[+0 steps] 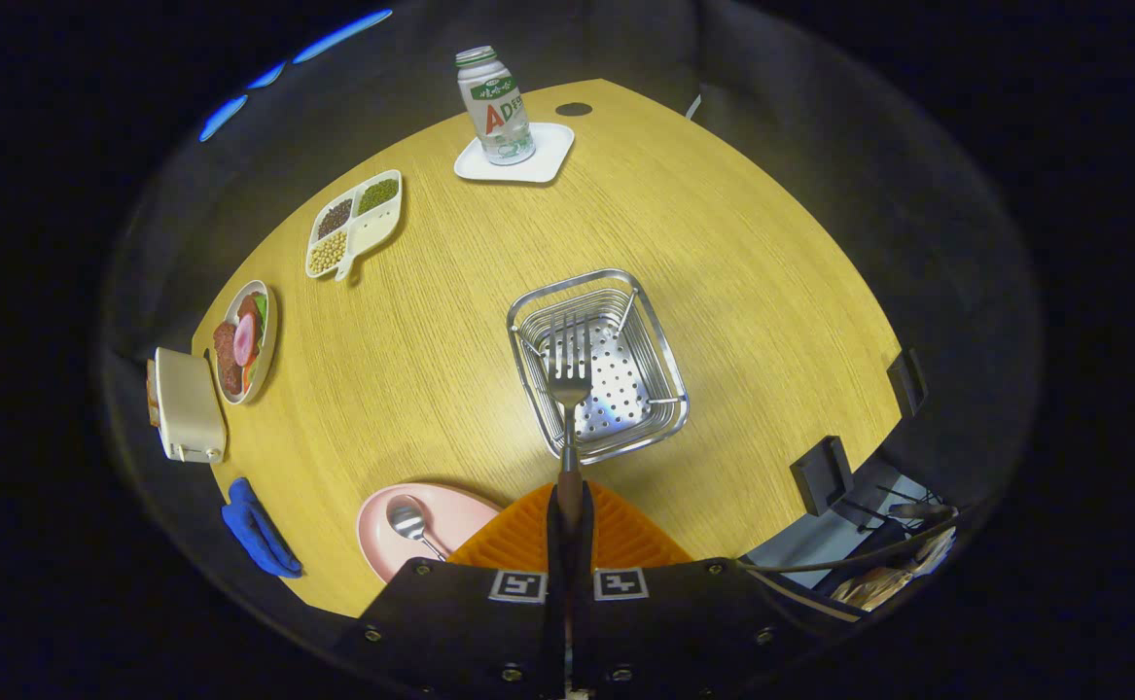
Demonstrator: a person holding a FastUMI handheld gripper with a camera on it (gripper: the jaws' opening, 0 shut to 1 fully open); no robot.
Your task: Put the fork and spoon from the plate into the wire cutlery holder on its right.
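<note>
My gripper [568, 506] is shut on the brown handle of the fork [569, 381], with both orange fingers [518, 535] pressed against it. The fork points forward, and its tines hang over the wire cutlery holder [659, 342], a square metal basket with a perforated floor that stands just ahead of the fingers. Left of the fingers and close below them, the pink plate [377, 530] lies on the wooden table with the spoon [411, 525] still resting in it, bowl upward.
Beyond the holder a bottle [495, 105] stands on a white coaster [552, 156]. Far left are a divided dish of beans [353, 224], a plate of food [244, 340], a white toaster [188, 406] and a blue cloth [256, 530]. Black clamps [825, 473] sit at the table's right edge.
</note>
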